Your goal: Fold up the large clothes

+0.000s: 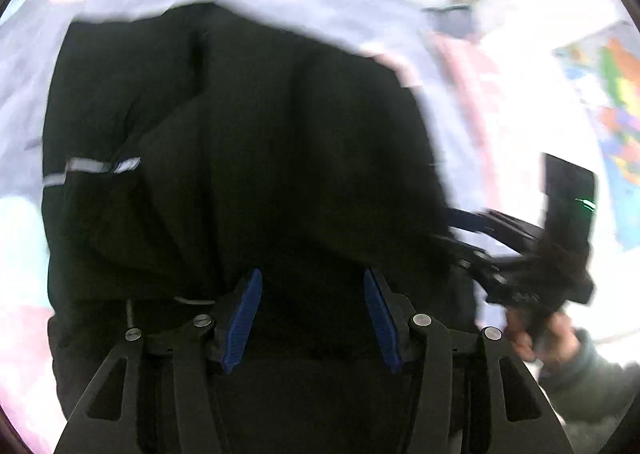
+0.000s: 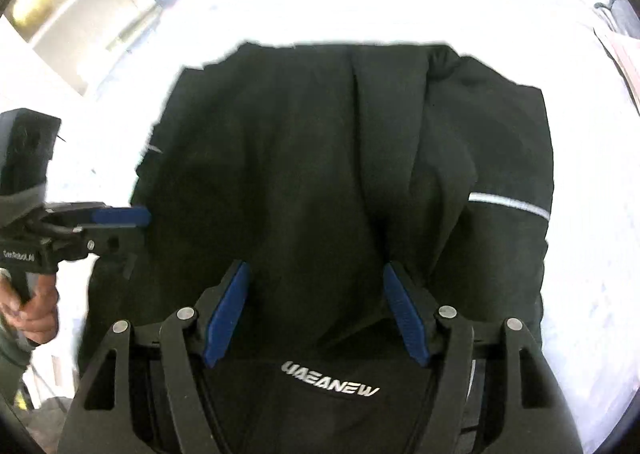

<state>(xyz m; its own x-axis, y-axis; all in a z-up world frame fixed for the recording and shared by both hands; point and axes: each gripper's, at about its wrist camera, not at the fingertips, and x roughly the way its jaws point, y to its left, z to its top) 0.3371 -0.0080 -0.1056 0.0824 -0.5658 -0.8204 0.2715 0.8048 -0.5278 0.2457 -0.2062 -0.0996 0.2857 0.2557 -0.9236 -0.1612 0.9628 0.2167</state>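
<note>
Blue pads of left gripper (image 1: pixel 312 318) spread apart, gripping nothing; right gripper (image 2: pixel 316 312) likewise released. Black jacket (image 2: pixel 340 158) lies partly folded on pale bedsheet (image 2: pixel 360 2). Advice: pinch near hem at both corners, lift evenly, keep reflective stripe (image 2: pixel 508 206) edges aligned.

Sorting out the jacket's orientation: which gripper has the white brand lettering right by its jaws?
The right gripper: the white lettering lies on the black jacket just behind its open jaws. The left gripper has no lettering nearby.
</note>
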